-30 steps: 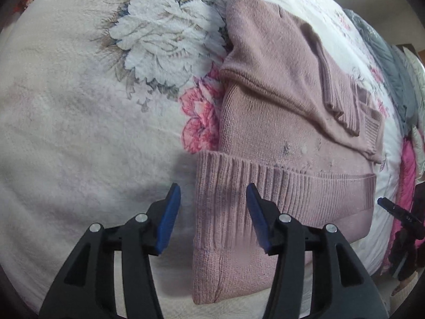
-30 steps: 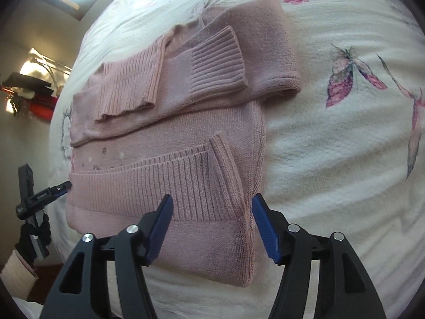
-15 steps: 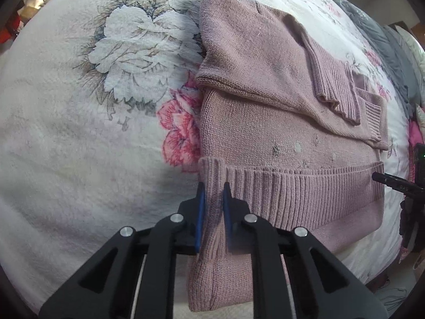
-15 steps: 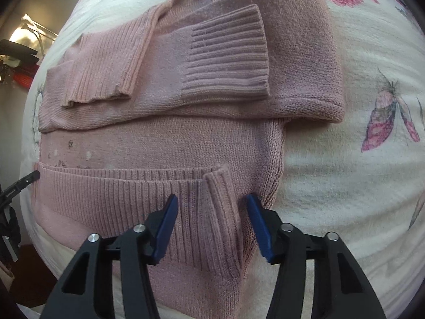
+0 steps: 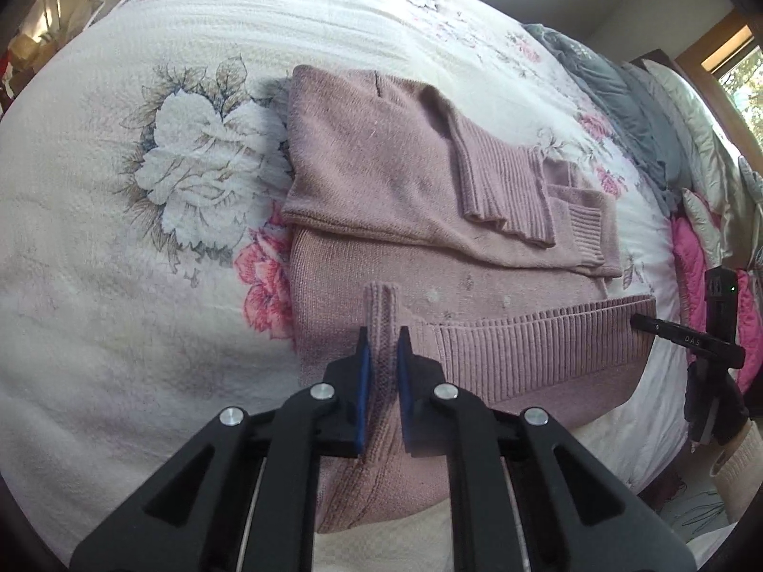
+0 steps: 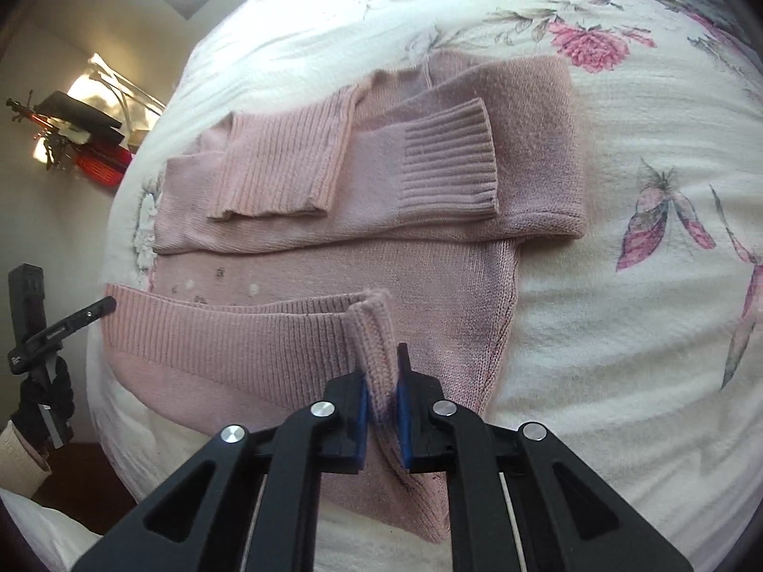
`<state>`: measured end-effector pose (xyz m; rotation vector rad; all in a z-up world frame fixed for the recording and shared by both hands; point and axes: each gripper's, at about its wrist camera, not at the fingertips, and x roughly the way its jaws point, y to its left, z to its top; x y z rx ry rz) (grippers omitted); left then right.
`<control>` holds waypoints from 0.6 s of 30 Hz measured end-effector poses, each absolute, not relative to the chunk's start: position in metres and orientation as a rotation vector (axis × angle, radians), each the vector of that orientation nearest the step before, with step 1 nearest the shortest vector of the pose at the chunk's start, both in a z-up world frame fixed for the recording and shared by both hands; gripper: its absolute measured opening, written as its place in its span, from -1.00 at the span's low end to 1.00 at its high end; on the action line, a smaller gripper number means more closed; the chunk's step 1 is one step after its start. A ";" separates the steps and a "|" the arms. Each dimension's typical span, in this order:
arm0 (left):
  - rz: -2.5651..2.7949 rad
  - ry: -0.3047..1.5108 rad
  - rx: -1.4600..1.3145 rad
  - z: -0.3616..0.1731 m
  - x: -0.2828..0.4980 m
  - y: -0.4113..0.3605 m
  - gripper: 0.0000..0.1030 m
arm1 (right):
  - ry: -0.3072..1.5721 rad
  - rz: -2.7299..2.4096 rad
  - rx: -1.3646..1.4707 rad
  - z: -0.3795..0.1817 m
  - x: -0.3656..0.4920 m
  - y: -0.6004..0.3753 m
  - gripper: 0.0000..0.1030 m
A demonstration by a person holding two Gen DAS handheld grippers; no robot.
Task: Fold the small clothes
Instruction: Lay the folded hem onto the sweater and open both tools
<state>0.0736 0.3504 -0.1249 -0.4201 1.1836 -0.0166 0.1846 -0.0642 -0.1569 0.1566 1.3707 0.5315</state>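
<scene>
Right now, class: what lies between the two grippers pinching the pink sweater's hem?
The sweater's ribbed hem band, running unbroken from the left gripper to the right gripper; both wrist views show it.

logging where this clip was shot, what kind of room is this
Most likely a bedroom: the pink sweater lies on a bed with a floral bedspread, pillows and a grey blanket are piled at its far end, and a window is beside them.

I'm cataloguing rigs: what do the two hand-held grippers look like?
Both the left hand-held gripper and the right hand-held gripper are matte black plastic with triangular cut-outs, silver round rivets and blue pads lining the fingers. No cables show.
</scene>
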 end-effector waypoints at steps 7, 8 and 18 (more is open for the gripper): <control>-0.045 1.061 -0.478 -0.091 0.113 0.363 -0.84 | 1.237 0.534 0.262 -0.105 0.219 -0.078 -0.82; -0.047 1.045 -0.476 -0.086 0.122 0.365 -0.84 | 1.219 0.535 0.270 -0.099 0.228 -0.079 -0.82; 0.007 0.983 -0.424 -0.077 0.238 0.382 -0.84 | 1.168 0.459 0.299 -0.094 0.326 -0.066 -0.82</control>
